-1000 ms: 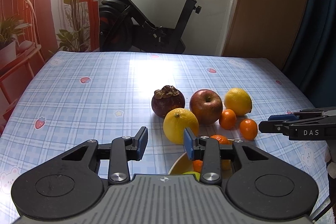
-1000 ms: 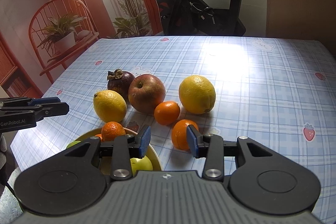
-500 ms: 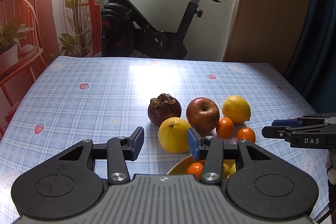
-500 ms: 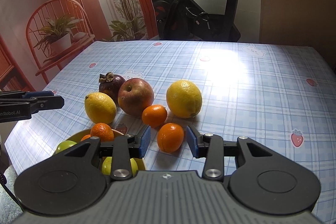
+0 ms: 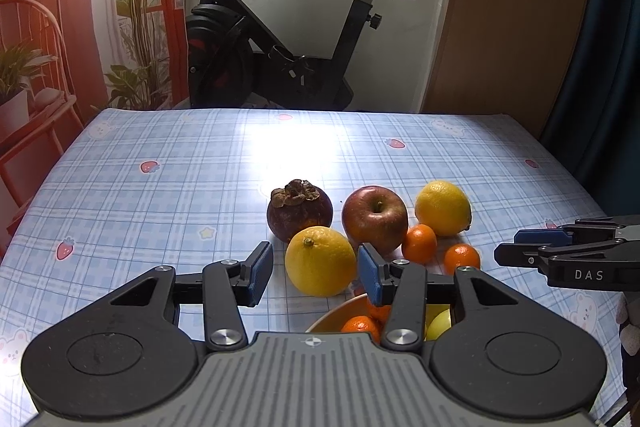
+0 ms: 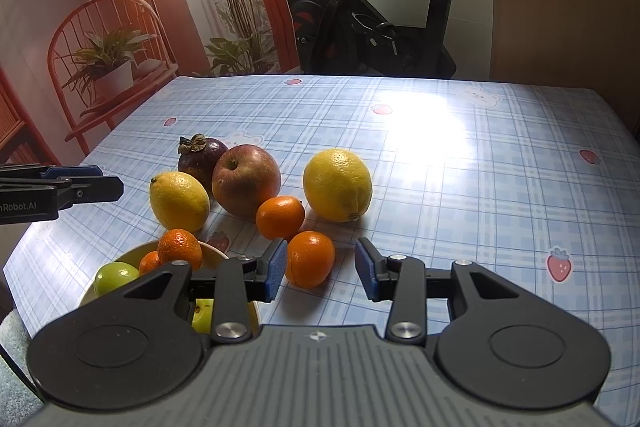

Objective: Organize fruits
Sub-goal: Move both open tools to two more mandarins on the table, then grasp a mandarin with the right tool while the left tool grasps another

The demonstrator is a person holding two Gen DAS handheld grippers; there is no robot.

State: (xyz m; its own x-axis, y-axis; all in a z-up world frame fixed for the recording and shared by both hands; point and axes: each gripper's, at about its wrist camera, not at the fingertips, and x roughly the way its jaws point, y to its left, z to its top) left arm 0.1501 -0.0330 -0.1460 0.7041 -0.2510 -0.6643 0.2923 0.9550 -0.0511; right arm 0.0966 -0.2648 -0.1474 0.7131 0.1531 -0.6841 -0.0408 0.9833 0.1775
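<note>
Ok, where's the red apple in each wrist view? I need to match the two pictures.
Left wrist view: red apple sits just right of centre, beyond the left gripper, between the mangosteen and the far lemon.
Right wrist view: apple lies left of centre, in front of the mangosteen.
Shared landmark: the mangosteen beside it.

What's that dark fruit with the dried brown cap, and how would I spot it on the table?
Look at the blue checked tablecloth and find the cluster of fruit just beyond the yellow bowl. At the cluster's far left, behind a lemon and beside the red apple, sits the mangosteen. It is the only deep purple fruit, and the only one with a dry, leafy brown cap.
</note>
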